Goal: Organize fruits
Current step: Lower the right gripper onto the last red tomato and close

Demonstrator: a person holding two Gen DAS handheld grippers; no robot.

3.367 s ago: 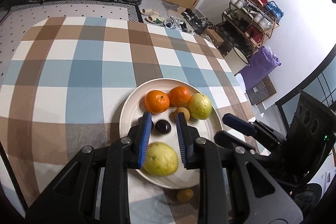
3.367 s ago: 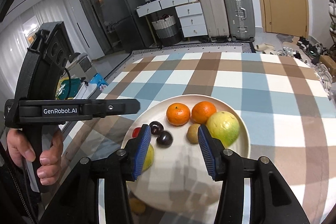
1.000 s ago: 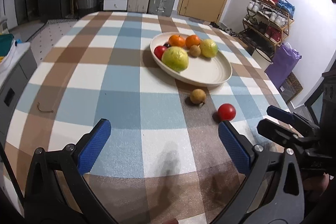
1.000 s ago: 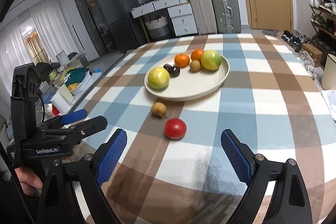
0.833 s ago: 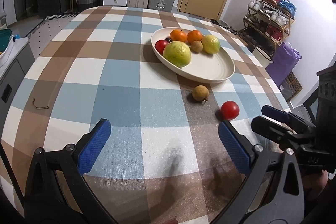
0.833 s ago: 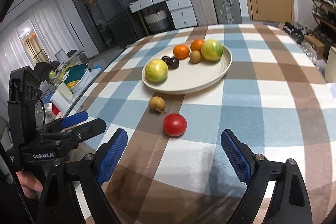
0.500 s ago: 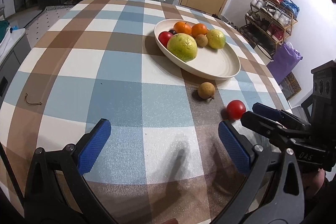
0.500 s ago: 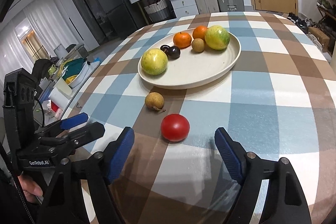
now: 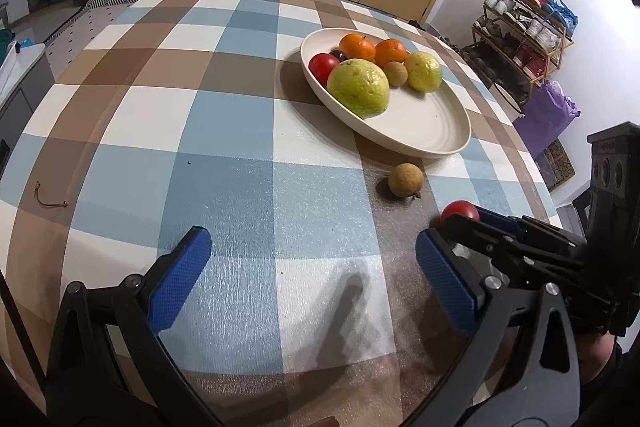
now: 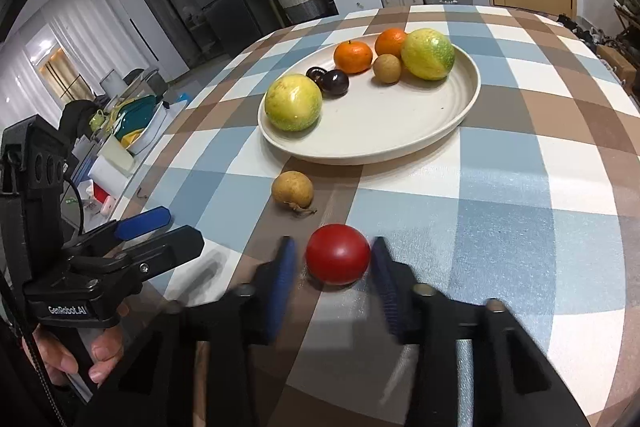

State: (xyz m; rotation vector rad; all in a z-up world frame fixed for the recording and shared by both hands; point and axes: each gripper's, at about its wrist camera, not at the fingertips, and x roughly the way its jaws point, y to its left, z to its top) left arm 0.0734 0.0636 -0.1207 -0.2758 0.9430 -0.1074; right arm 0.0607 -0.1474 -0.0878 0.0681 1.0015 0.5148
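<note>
My right claw [image 10: 332, 267] is closing around the red tomato [image 10: 338, 254] near the table's [image 10: 520, 187] front edge; my left claw [image 9: 312, 275] stands wide apart, empty.

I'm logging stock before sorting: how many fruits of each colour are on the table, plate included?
Orange fruits: 2
Yellow-green fruits: 2
Brown fruits: 2
Dark purple fruits: 2
Red fruits: 2
Total: 10
</note>
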